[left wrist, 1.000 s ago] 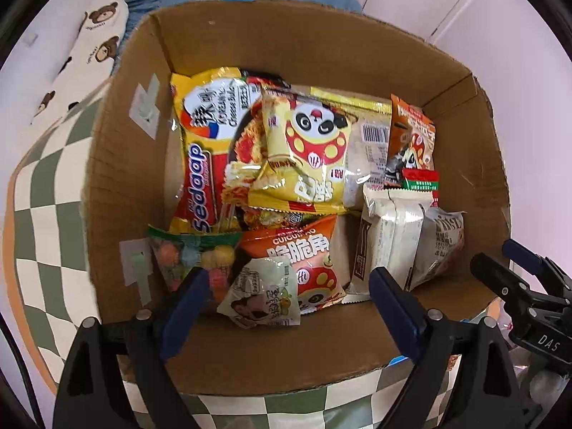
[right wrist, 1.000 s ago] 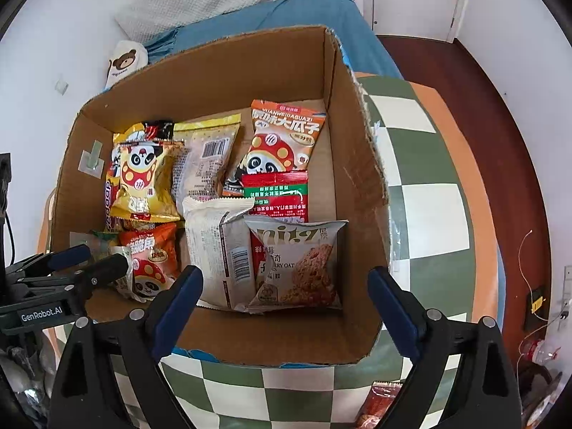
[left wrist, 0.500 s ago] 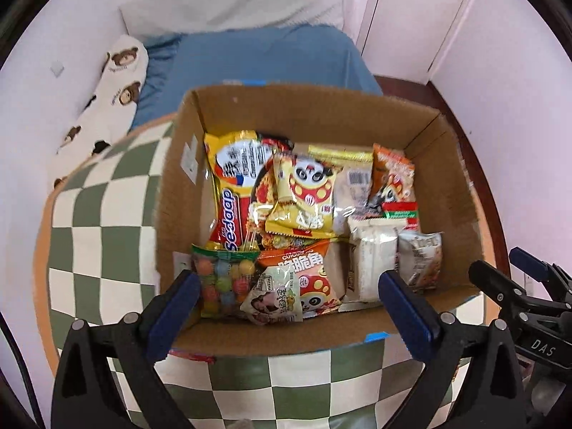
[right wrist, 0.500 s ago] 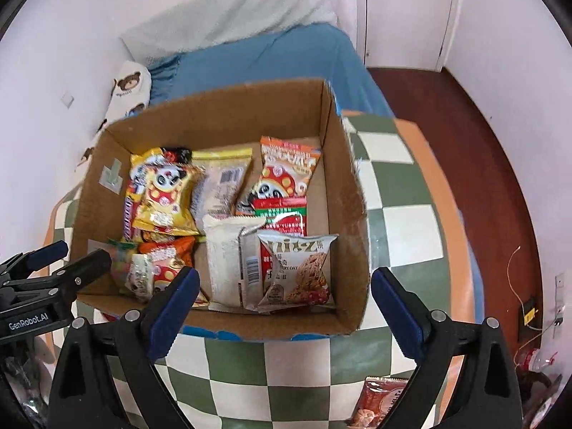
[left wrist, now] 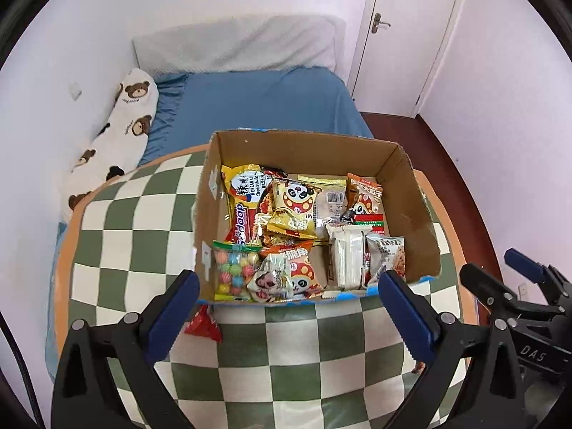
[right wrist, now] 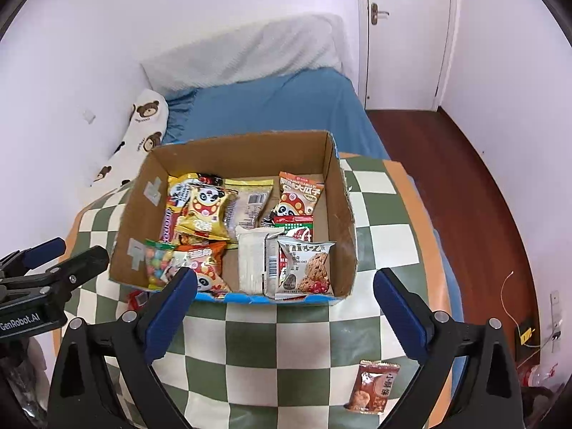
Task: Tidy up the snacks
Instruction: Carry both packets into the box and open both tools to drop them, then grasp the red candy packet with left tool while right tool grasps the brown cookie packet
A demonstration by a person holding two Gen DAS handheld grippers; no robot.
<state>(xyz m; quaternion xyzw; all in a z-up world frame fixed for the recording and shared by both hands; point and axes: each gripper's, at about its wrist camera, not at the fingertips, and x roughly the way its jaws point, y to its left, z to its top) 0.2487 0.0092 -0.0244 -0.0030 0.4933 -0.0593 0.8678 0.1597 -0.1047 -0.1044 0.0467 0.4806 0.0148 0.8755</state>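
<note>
A cardboard box [left wrist: 414, 211] [right wrist: 343, 207] stands on the green-and-white checkered table and holds several snack packets, among them a yellow panda packet [left wrist: 295, 207], a candy bag [left wrist: 232, 268] and an oat cookie packet [right wrist: 305, 268]. A red packet [left wrist: 203, 325] lies on the table by the box's front left corner. A brown packet [right wrist: 373, 386] lies on the table at the front right. My left gripper [left wrist: 287, 307] is open and empty, in front of the box. My right gripper [right wrist: 284, 307] is open and empty, also in front of the box.
The checkered table [left wrist: 143, 214] has an orange rim. Behind it is a bed with a blue sheet [left wrist: 261, 103], a grey pillow and a bear-print bolster [left wrist: 118, 132]. A white door [right wrist: 404, 35] and dark wood floor [right wrist: 464, 186] are to the right.
Both grippers have pulled back and up from the box, which now looks smaller and farther. The table in front and the loose red and brown packets have come into view.
</note>
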